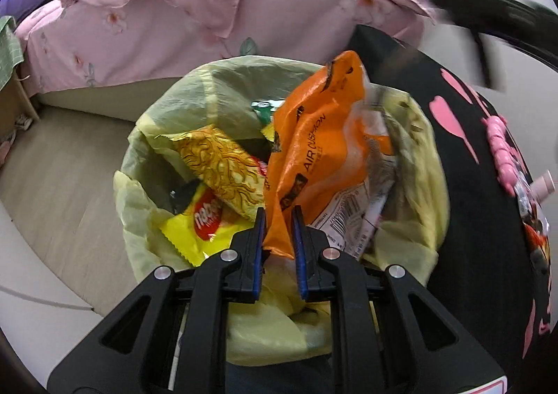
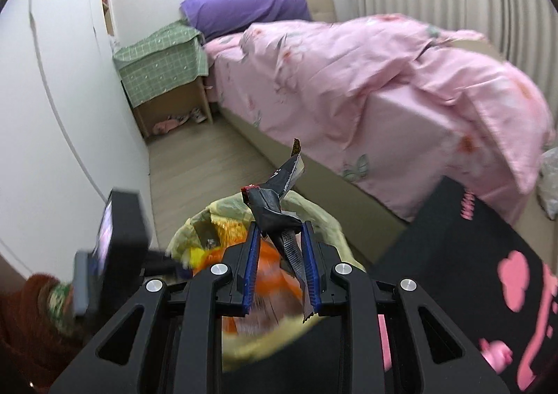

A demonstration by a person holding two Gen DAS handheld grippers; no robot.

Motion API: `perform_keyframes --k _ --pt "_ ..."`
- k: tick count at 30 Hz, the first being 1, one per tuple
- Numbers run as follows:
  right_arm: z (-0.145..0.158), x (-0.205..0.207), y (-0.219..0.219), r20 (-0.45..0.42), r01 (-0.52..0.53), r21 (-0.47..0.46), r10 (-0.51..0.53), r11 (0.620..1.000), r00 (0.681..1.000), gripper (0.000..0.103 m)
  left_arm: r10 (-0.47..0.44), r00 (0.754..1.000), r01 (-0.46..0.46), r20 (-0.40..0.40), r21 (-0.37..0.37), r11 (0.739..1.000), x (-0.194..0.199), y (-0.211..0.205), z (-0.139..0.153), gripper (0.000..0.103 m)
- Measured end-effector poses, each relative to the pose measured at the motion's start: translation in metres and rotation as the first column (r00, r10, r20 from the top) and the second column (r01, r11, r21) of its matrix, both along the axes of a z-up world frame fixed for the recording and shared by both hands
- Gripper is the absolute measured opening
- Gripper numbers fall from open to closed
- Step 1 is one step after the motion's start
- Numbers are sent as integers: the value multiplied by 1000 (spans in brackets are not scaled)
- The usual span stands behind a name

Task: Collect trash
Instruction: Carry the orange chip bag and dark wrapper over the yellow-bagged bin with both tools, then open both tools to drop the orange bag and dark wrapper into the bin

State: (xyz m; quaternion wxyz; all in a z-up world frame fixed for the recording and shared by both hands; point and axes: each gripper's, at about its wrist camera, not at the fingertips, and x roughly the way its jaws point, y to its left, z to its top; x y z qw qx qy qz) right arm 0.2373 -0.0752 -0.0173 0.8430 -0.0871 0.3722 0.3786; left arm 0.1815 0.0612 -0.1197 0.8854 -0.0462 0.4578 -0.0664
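A bin lined with a pale yellow-green bag [image 1: 167,121] stands on the floor below both grippers. My left gripper [image 1: 279,216] is shut on the lower edge of an orange "air cushion" plastic bag [image 1: 314,149], which hangs into the bin mouth. Inside lie a yellow noodle packet [image 1: 223,163] and a yellow snack wrapper [image 1: 198,223]. My right gripper [image 2: 280,230] is shut on a crumpled black wrapper [image 2: 272,202] that sticks up above the bin liner [image 2: 321,212]. The left gripper's camera body [image 2: 118,230] shows blurred at the left of the right wrist view.
A bed with a pink floral duvet [image 2: 366,80] and purple pillow [image 2: 244,8] runs behind the bin. A black table top with pink prints [image 1: 481,184] sits to the right, holding small items [image 1: 505,156]. A nightstand with a green cloth [image 2: 164,62] stands by the wall.
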Motion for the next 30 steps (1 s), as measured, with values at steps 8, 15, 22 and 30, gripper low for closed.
perform_keyframes --k 8,15,22,30 --pt "-72 24 40 -180 -52 -204 14 978 983 24 100 994 -97 33 -82 992 -10 30 12 14" --pt "-87 21 37 -238 -68 -248 7 966 971 23 203 979 -198 33 -112 974 4 50 12 14" --pt "-79 2 21 -233 -85 -231 30 969 972 23 195 980 -190 28 -128 973 11 52 8 14" --pt "-64 -17 10 -183 -95 -186 61 978 981 37 247 968 -228 48 -246 942 7 66 25 48"
